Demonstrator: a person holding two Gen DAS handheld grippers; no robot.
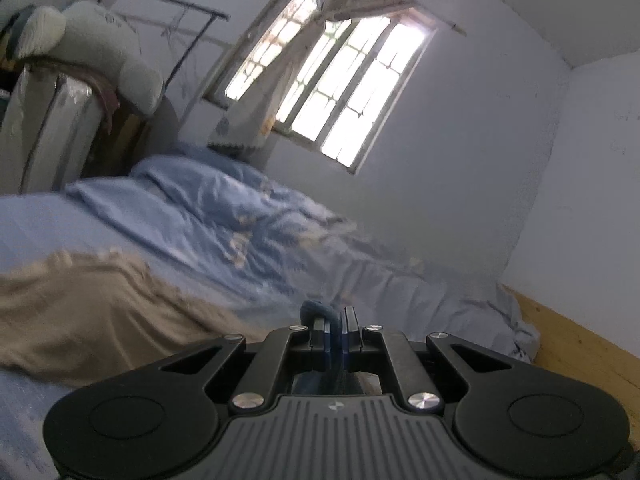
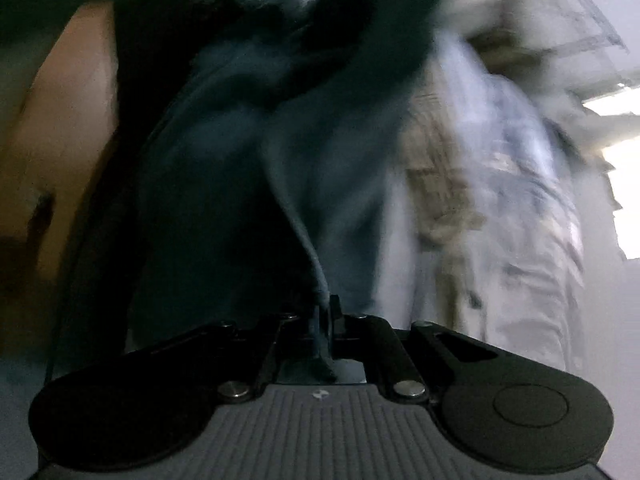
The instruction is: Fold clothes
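left gripper (image 1: 335, 320): clamped on a fold of the dark blue garment (image 1: 316, 309), cloth bunched just past its tips, above the bed (image 1: 240, 236) | right gripper (image 2: 326, 312): pinching the same garment's edge, fabric stretching away ahead, blurred

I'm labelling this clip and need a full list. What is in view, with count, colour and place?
garment: one, dark blue, hanging between both claws
quilt: one, light blue, rumpled on the bed under the window
blanket: one, beige, near side of the bed
window: one, bright, in the far wall
curtain: one, pale, hanging across the window
plush toy: one, white, on furniture at left
left claw: shut on the garment
right claw: shut on the garment
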